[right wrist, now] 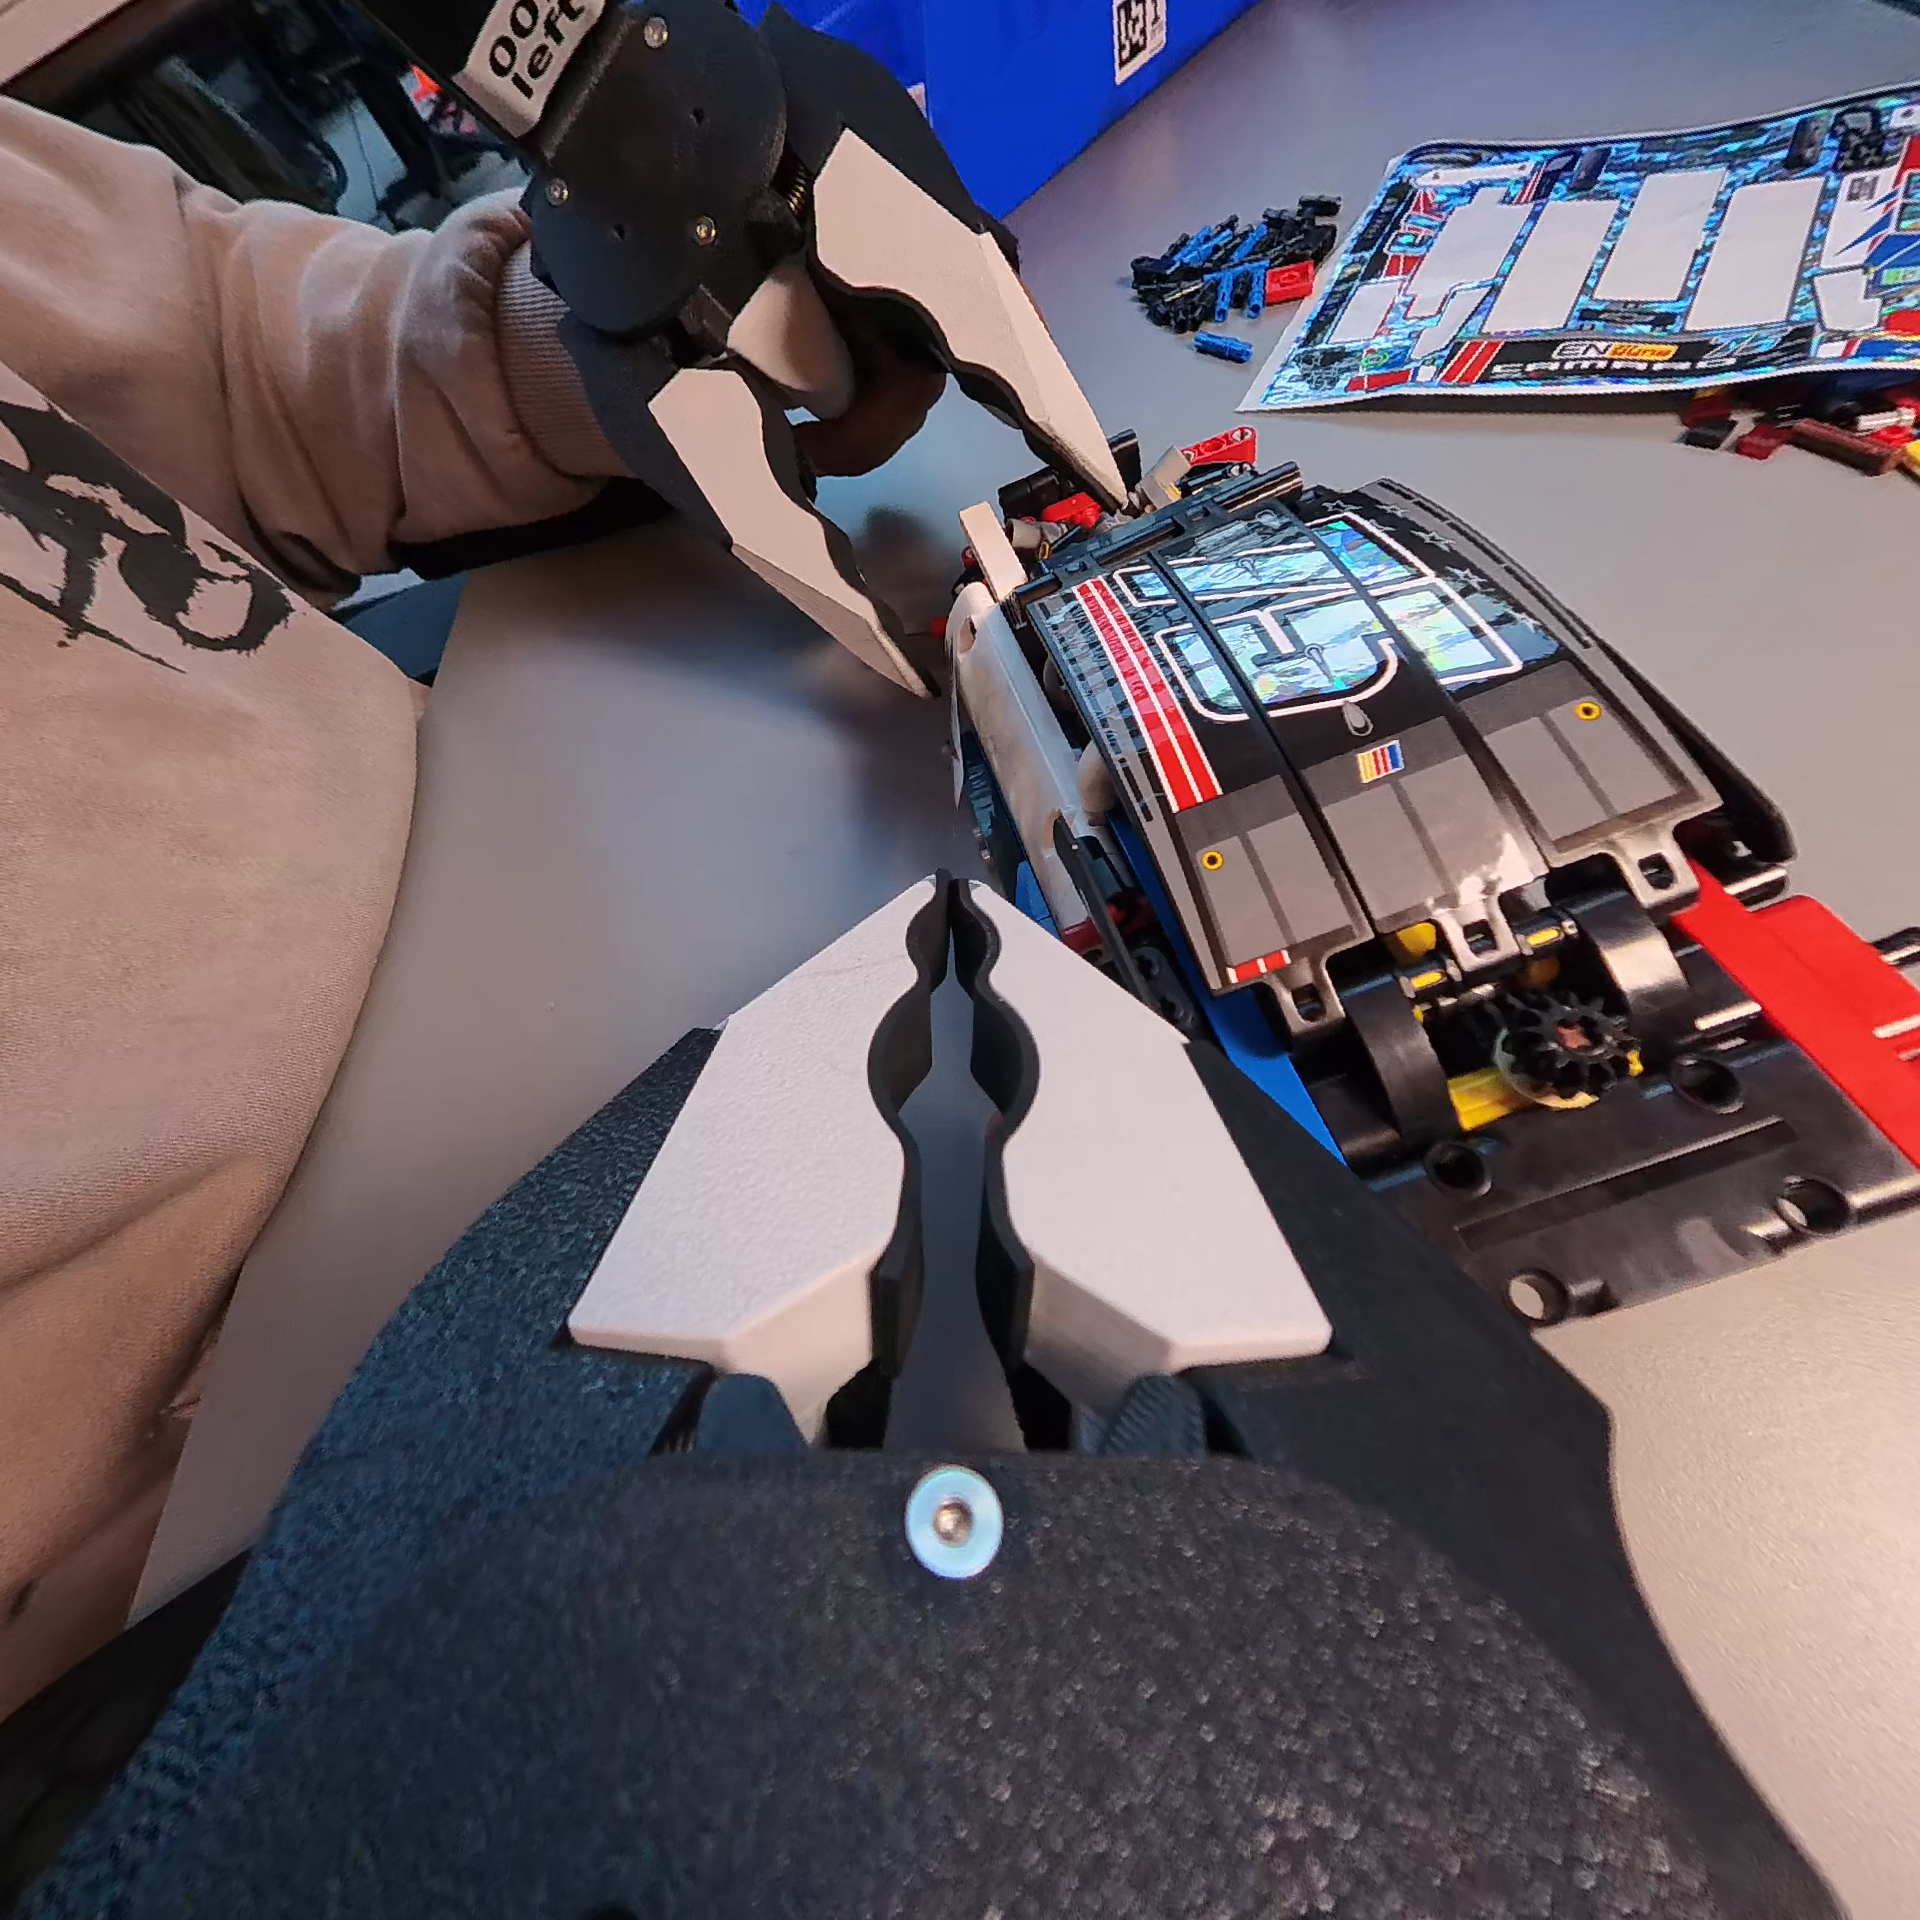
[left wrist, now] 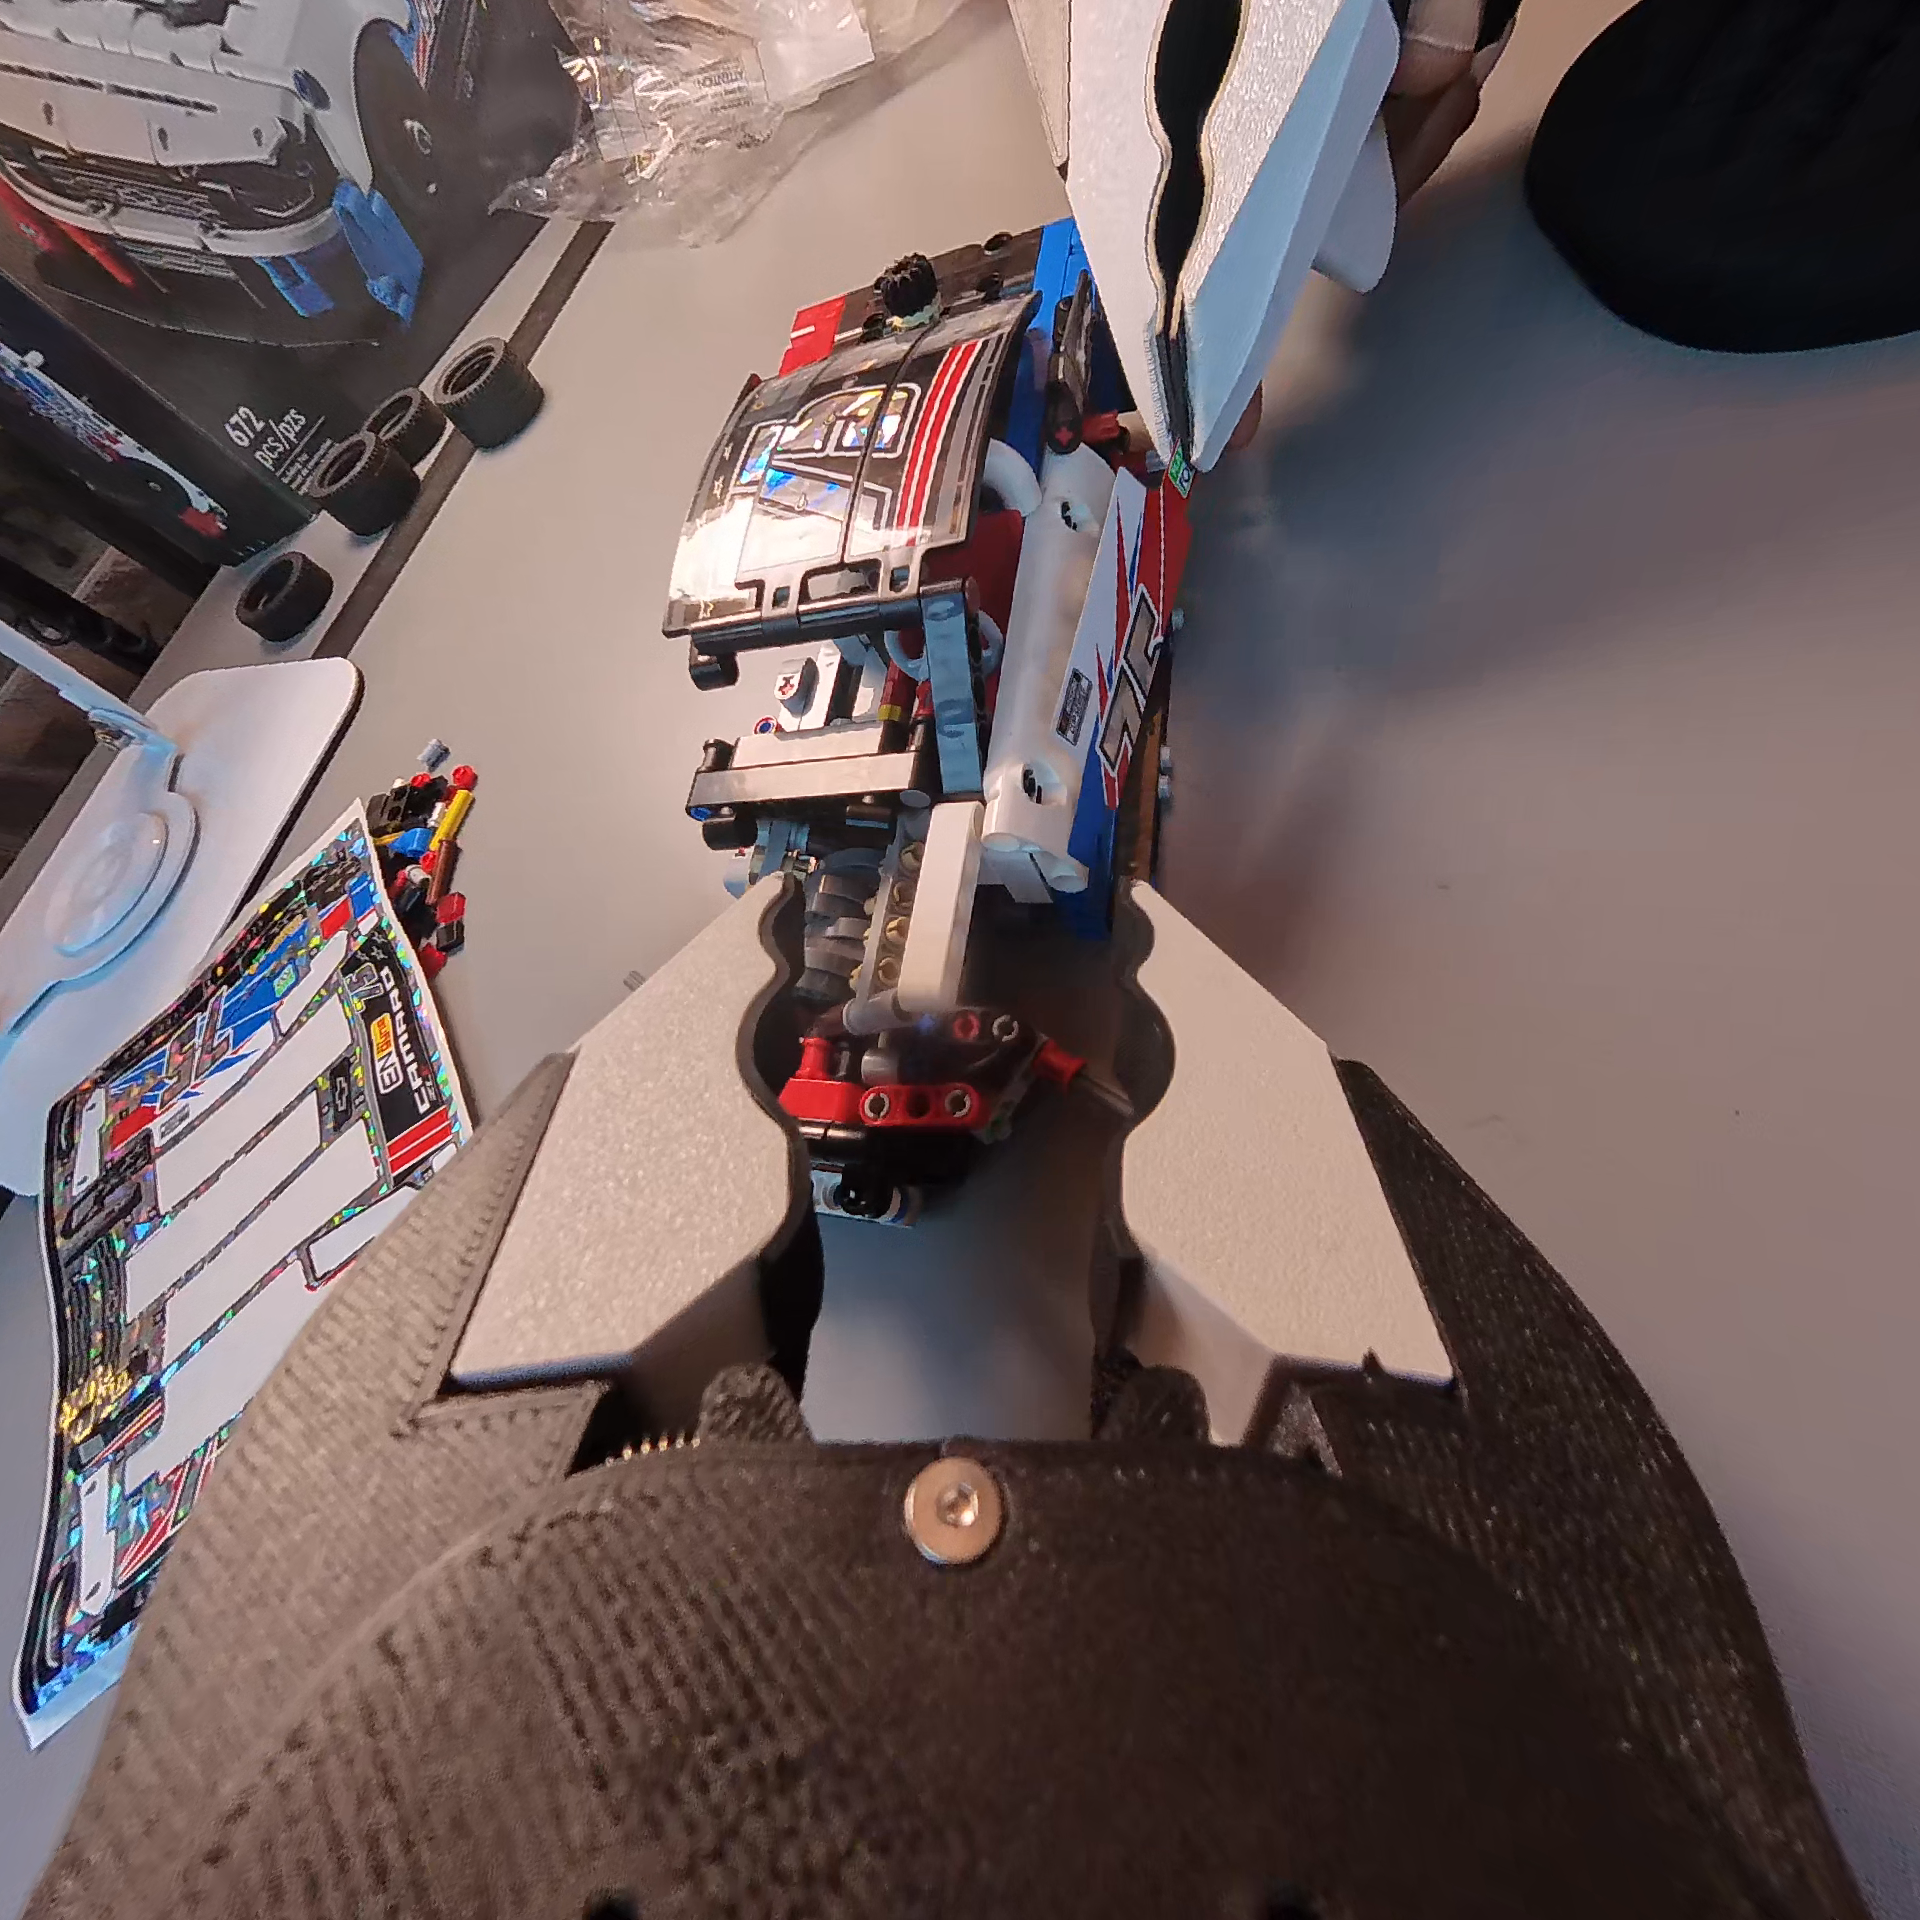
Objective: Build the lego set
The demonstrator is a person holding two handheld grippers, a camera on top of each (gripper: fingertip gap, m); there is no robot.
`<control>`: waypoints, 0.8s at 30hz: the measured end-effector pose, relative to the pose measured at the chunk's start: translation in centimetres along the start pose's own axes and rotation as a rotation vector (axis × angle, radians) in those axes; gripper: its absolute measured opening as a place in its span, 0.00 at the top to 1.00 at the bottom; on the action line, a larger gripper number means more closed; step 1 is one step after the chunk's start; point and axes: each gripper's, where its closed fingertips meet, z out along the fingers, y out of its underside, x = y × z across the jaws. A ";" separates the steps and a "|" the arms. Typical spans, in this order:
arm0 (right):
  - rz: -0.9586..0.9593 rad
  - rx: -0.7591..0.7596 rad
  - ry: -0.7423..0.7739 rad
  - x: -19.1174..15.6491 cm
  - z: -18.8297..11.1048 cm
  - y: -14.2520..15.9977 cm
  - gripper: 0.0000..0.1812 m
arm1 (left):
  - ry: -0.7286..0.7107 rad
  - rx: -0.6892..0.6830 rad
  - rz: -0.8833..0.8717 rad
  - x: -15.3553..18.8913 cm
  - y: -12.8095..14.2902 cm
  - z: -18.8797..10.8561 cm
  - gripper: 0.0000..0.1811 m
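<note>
The part-built lego car (left wrist: pixel 842 488), with a black stickered roof and white, blue and red sides, lies on the grey table. My left gripper (left wrist: pixel 954 904) is closed around its front end, one finger on each side of the red and grey chassis parts. The right wrist view shows the same hold (right wrist: pixel 1013 587) on the car (right wrist: pixel 1351 675). My right gripper (right wrist: pixel 951 888) is shut, its tips close to the car's blue side near the rear. In the left wrist view it (left wrist: pixel 1179 442) has a small green-and-white patch at its tips. I cannot tell whether it holds that patch.
A holographic sticker sheet (left wrist: pixel 208 1195) (right wrist: pixel 1610 270) lies beside a pile of small loose pieces (left wrist: pixel 431 852) (right wrist: pixel 1226 260). Several black tyres (left wrist: pixel 416 436), the set's box (left wrist: pixel 156 260) and clear bags (left wrist: pixel 675 94) are farther back. A white stand base (left wrist: pixel 156 810) and a person's beige sleeve (right wrist: pixel 208 416) are nearby. Left tips to right tips: about 9 centimetres.
</note>
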 end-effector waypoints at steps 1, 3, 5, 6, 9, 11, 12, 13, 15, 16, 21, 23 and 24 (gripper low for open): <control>-0.001 0.000 0.003 0.0 0.0 0.0 1.00 | -0.003 -0.001 -0.002 0.0 0.0 0.0 0.68; -0.002 0.000 0.010 0.1 0.0 0.0 1.00 | -0.007 -0.002 -0.005 -0.1 0.0 0.0 0.68; -0.002 0.001 0.015 0.2 0.0 0.0 1.00 | -0.009 -0.003 -0.008 -0.1 0.0 0.0 0.68; -0.001 0.002 0.018 0.3 0.0 0.0 1.00 | -0.010 -0.002 -0.010 -0.1 -0.1 0.0 0.68; -0.003 0.002 0.026 0.3 0.1 -0.1 1.00 | -0.012 0.001 -0.019 -0.2 -0.1 0.1 0.68; -0.004 -0.001 0.033 0.3 0.1 -0.1 1.00 | -0.014 0.001 -0.020 -0.2 -0.1 0.1 0.68; -0.005 -0.003 0.038 0.4 0.1 -0.1 1.00 | -0.015 0.000 -0.020 -0.2 -0.1 0.1 0.68; -0.005 -0.005 0.042 0.4 0.2 0.0 1.00 | -0.017 -0.002 -0.019 -0.2 -0.1 0.1 0.68; -0.009 -0.011 0.048 0.4 0.3 0.0 1.00 | -0.022 -0.007 -0.012 -0.2 -0.1 0.2 0.68; -0.010 -0.014 0.049 0.3 0.3 0.0 1.00 | -0.024 -0.010 -0.009 -0.2 0.0 0.2 0.68; -0.020 -0.030 0.048 0.0 0.6 0.2 1.00 | -0.030 -0.017 0.002 -0.3 0.1 0.3 0.69; -0.023 -0.024 0.042 -0.2 0.5 0.1 1.00 | -0.035 -0.023 0.019 -0.3 0.2 0.3 0.69; -0.028 -0.019 0.037 -0.4 0.5 0.0 1.00 | -0.039 -0.030 0.036 -0.2 0.3 0.3 0.69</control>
